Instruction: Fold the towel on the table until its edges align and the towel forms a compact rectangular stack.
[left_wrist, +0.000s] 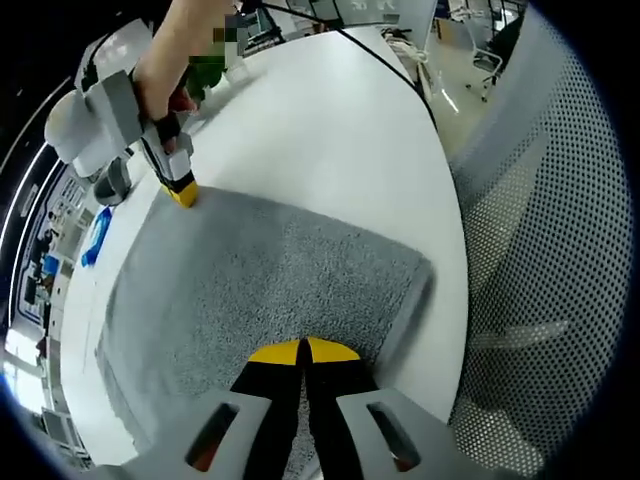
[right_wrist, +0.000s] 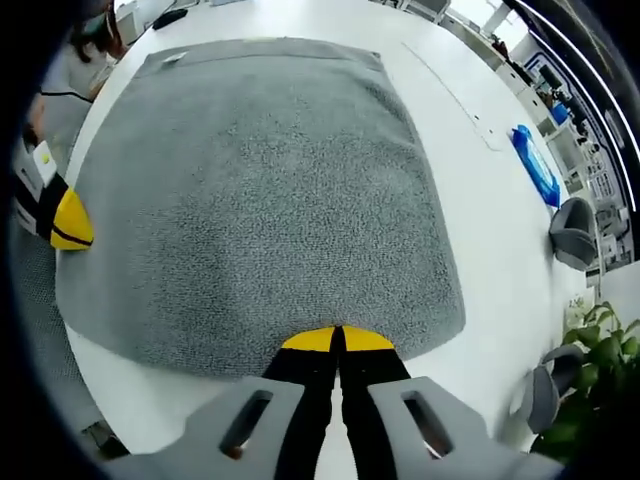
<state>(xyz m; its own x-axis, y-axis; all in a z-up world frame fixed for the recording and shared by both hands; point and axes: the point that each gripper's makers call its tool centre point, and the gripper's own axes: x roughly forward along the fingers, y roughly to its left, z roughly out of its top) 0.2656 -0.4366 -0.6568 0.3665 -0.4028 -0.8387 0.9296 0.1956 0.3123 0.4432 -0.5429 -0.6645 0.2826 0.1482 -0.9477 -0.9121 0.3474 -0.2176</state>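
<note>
left gripper (left_wrist: 302, 352) jaws pinching towel (left_wrist: 270, 280) edge | right gripper (right_wrist: 338, 340) jaws pinching its edge too | surface (left_wrist: 330, 120) | advising lifting both together, carrying evenly, matching edges

No legible text, label, brand, number or sign appears in the left gripper view or the right gripper view. A small pale tag (right_wrist: 174, 57) sits at the far corner of the grey terry-cloth towel (right_wrist: 260, 190) in the right gripper view; any print on the tag is too small to read. The blue flat object (right_wrist: 536, 165) on the white table beside the towel carries no readable marking
</note>
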